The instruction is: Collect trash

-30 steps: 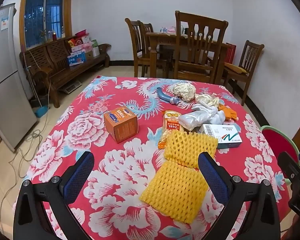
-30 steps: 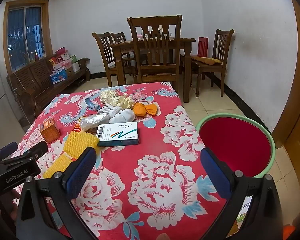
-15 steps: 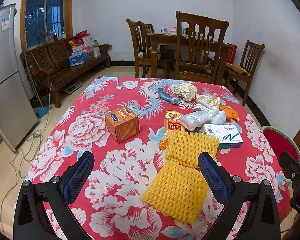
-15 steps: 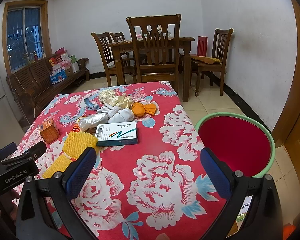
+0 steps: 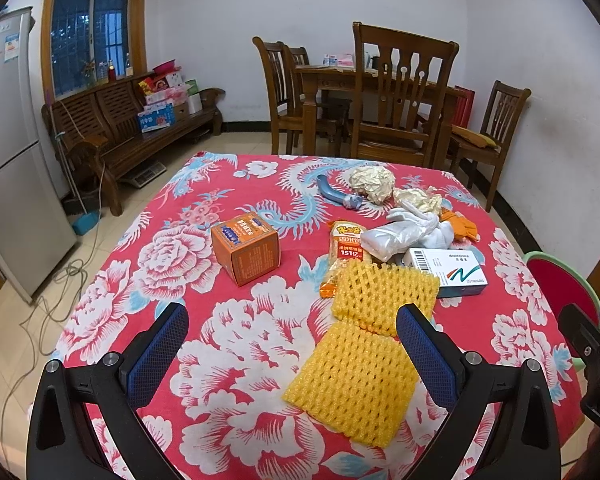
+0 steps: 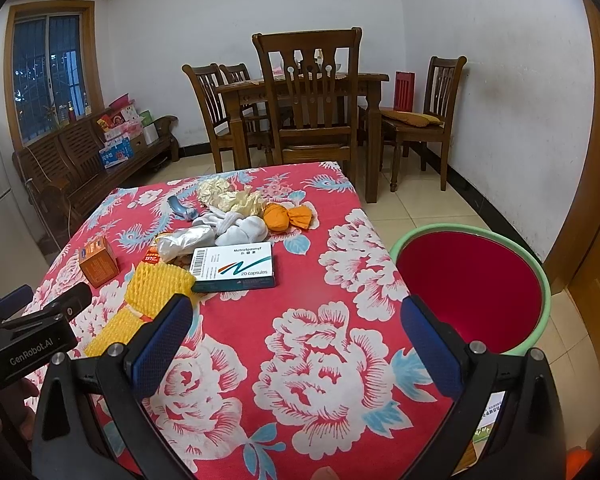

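Observation:
Trash lies on a table with a red floral cloth (image 5: 236, 344): two yellow foam nets (image 5: 354, 384), an orange box (image 5: 246, 248), a snack wrapper (image 5: 344, 248), a white capsule box (image 6: 234, 266), white plastic bags (image 6: 236, 230), crumpled paper (image 5: 374, 182), an orange wrapper (image 6: 288, 216) and a blue tube (image 5: 332, 192). My left gripper (image 5: 292, 342) hovers open over the near table, its right finger above the nets. My right gripper (image 6: 296, 338) is open above the cloth, holding nothing. A red bin with a green rim (image 6: 472, 284) stands beside the table's right edge.
Beyond the table stand a wooden dining table (image 6: 300, 84) and several chairs (image 6: 312, 104). A wooden bench (image 5: 136, 132) piled with boxes lines the left wall, and a fridge (image 5: 12, 160) stands at far left. Cables (image 5: 56, 292) trail on the tiled floor.
Both grippers have drifted slightly; the table objects sit a little lower and to the right in the left wrist view. Nothing was grasped or moved.

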Action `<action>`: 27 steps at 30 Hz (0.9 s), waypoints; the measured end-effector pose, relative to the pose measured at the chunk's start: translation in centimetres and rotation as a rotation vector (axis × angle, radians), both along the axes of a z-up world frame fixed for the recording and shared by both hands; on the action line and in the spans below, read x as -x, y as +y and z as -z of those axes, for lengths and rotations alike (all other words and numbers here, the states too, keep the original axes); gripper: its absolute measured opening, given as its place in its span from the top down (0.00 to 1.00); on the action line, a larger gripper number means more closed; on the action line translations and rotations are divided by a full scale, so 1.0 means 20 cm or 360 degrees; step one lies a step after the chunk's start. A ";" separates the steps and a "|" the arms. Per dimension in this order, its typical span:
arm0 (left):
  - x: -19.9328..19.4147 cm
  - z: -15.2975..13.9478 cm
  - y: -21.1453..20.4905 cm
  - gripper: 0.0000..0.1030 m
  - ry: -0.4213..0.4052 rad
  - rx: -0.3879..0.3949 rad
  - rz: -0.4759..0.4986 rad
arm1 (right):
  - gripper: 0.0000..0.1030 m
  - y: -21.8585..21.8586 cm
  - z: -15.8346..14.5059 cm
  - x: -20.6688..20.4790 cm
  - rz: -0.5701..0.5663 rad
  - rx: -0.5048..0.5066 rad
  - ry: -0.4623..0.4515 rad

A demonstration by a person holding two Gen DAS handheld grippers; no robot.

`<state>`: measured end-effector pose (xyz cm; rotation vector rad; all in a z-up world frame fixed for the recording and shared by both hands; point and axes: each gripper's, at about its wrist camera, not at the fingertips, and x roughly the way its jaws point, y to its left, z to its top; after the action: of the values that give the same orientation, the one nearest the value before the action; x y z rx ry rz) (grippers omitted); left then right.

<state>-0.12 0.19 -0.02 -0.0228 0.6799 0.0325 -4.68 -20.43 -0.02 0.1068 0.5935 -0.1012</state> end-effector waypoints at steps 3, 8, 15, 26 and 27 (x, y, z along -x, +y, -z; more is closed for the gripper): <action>0.00 0.00 0.00 0.00 -0.0001 -0.0005 -0.0001 | 0.01 0.00 0.00 0.00 0.0000 -0.0002 0.0000; 0.00 0.00 0.00 0.00 0.0000 -0.0007 -0.0003 | 0.01 0.00 0.00 0.00 -0.0001 0.0000 -0.0001; 0.00 0.00 0.00 0.00 0.0000 -0.0010 -0.0004 | 0.01 0.00 0.00 0.00 -0.0001 -0.0001 0.0000; 0.00 0.00 0.00 0.00 -0.0005 -0.0011 -0.0002 | 0.01 0.01 -0.01 0.00 -0.0001 0.0001 -0.0002; 0.00 0.00 0.00 0.00 -0.0006 -0.0009 -0.0003 | 0.01 0.01 -0.01 0.01 -0.0001 0.0001 -0.0001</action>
<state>-0.08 0.11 0.02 -0.0178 0.6761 0.0359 -4.80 -20.25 0.16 0.1063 0.5928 -0.1005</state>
